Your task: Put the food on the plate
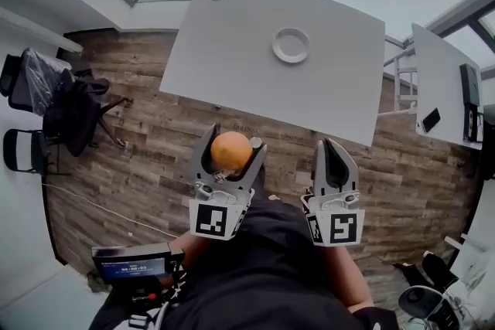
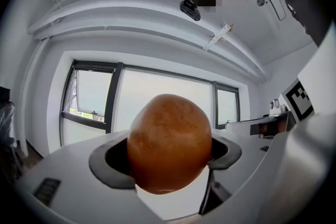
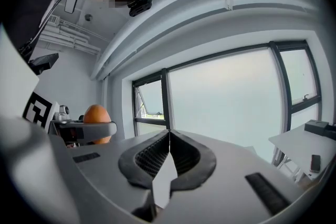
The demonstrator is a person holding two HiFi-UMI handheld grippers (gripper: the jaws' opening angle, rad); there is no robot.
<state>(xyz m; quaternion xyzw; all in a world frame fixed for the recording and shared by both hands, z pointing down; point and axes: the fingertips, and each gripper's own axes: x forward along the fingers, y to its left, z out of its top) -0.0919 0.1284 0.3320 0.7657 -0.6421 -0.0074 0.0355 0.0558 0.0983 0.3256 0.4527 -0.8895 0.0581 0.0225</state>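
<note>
An orange, round piece of food (image 1: 231, 150) sits between the jaws of my left gripper (image 1: 230, 143), which is shut on it; it fills the left gripper view as an orange-brown ball (image 2: 169, 142). Both grippers are held close to the person's body, above the wooden floor and short of the table. My right gripper (image 1: 333, 154) is shut with nothing in it, its pads (image 3: 157, 152) meeting. From the right gripper view the orange food (image 3: 96, 118) shows at the left. A white round plate (image 1: 290, 45) lies on the white table (image 1: 232, 50), far from both grippers.
A second white desk (image 1: 441, 81) with a phone (image 1: 431, 119) stands at the right. Black chairs (image 1: 54, 100) are at the left on the wooden floor (image 1: 139, 158). A device with a screen (image 1: 131, 268) hangs at the person's lower left. Both gripper views face windows (image 3: 226, 97).
</note>
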